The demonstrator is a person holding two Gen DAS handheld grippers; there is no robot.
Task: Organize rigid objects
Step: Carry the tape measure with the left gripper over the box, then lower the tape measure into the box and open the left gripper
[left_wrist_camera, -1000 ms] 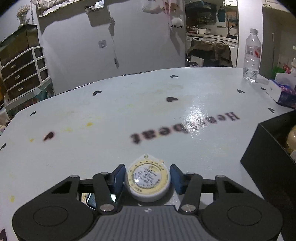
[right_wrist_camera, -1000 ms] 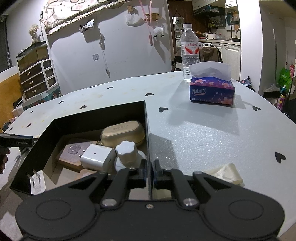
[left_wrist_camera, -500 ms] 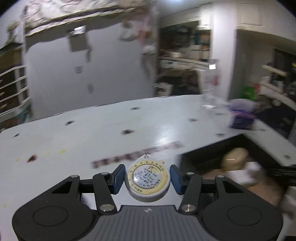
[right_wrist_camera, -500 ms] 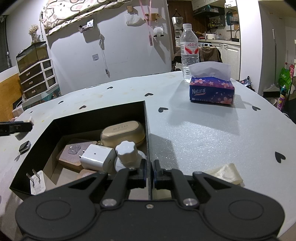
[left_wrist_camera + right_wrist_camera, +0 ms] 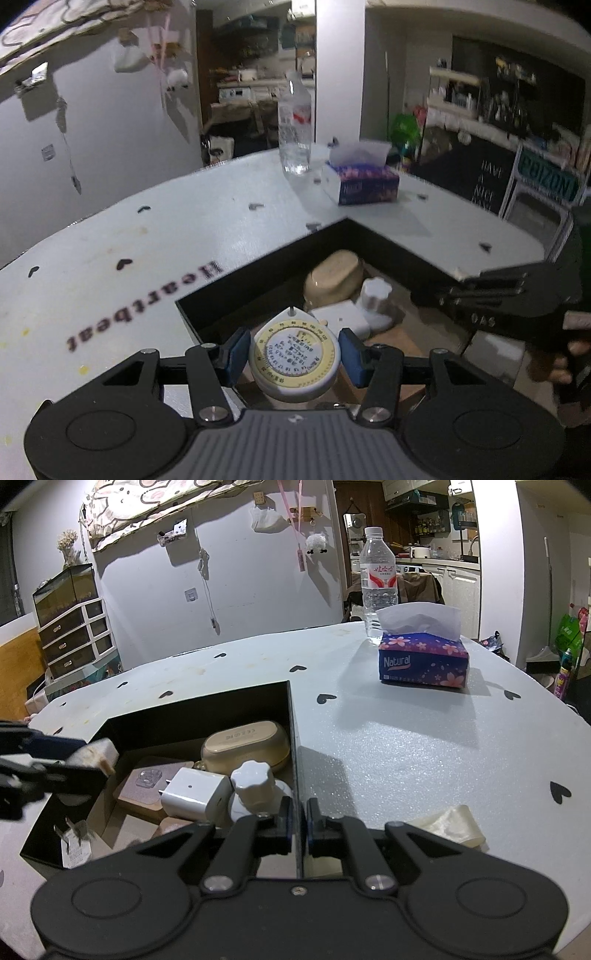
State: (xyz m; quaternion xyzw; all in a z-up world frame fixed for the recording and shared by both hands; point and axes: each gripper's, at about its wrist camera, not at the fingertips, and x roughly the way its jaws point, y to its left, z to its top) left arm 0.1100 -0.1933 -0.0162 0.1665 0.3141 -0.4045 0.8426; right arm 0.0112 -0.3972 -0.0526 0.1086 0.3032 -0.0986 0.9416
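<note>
My left gripper (image 5: 293,352) is shut on a round white and yellow tape measure (image 5: 294,360) and holds it above the near corner of the black box (image 5: 229,280). In the right wrist view the tape measure (image 5: 96,756) comes in over the box's left wall. My right gripper (image 5: 296,821) is shut on the box's right wall (image 5: 294,738). Inside the box lie a beige case (image 5: 245,746), a white charger (image 5: 195,795), a white knob (image 5: 253,781) and a brown pad (image 5: 146,788).
A tissue box (image 5: 423,659) and a water bottle (image 5: 378,587) stand at the back of the pale table (image 5: 406,746). A crumpled bit of clear film (image 5: 448,825) lies near the right gripper. A plug (image 5: 72,840) lies in the box's front left corner.
My left gripper has lifted the tape measure off the table and swung right with it, from beside the box to over the box's open top. The right gripper has not moved.
</note>
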